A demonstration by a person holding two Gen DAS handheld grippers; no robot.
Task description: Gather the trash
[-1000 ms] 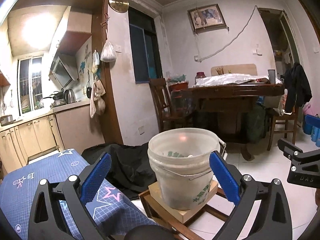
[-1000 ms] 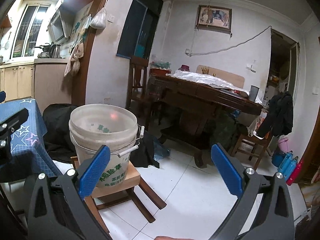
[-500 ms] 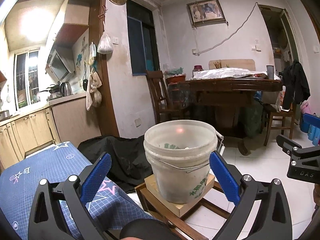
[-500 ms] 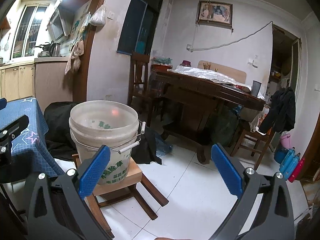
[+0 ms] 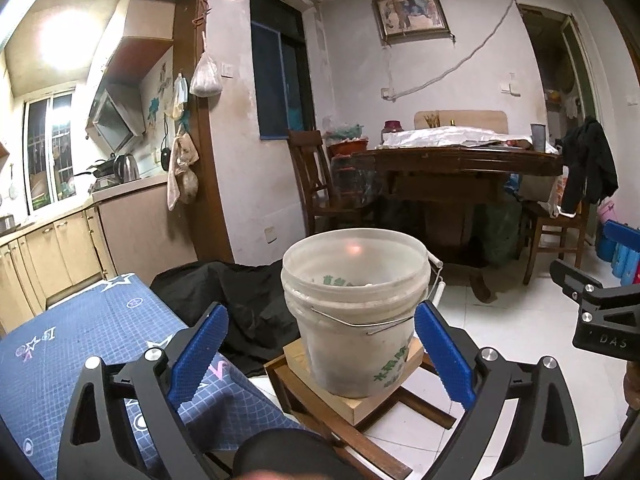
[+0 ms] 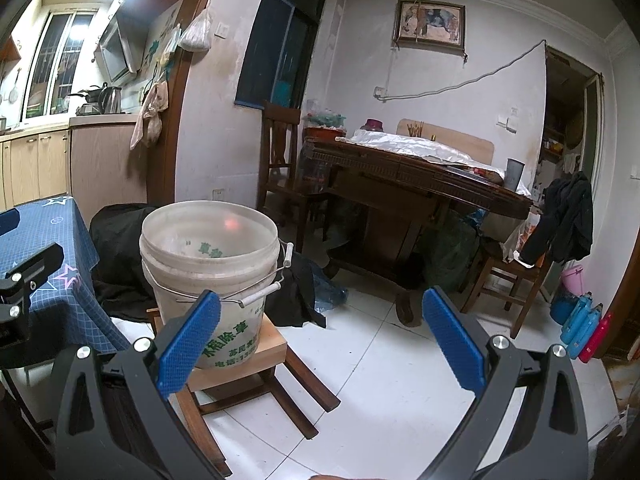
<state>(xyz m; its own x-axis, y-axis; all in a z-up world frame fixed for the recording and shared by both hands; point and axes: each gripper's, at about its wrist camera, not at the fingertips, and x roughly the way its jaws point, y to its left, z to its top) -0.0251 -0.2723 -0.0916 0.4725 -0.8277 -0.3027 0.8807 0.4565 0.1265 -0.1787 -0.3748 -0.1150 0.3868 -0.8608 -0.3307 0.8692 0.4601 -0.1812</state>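
A translucent white plastic bucket [image 5: 354, 312] with green lettering and a wire handle stands on a wooden board atop a small wooden stool [image 5: 320, 400]. My left gripper [image 5: 320, 350] is open, its blue pads on either side of the bucket in the left wrist view, short of it. My right gripper [image 6: 320, 338] is open too and holds nothing; the bucket [image 6: 208, 268] is to its left. The right gripper's arm [image 5: 596, 316] shows at the right edge of the left wrist view. I cannot make out trash inside the bucket.
A table with a blue star-patterned cloth [image 5: 80, 344] lies to the left. Black fabric [image 5: 248, 304] is heaped behind the bucket. A dark wooden dining table [image 6: 416, 184] with chairs stands across the white tiled floor [image 6: 400, 380]. Kitchen cabinets [image 5: 52, 248] are far left.
Both views have tilted upward and drawn back slightly, so the bucket sits lower in the left wrist view. Both grippers stay open.
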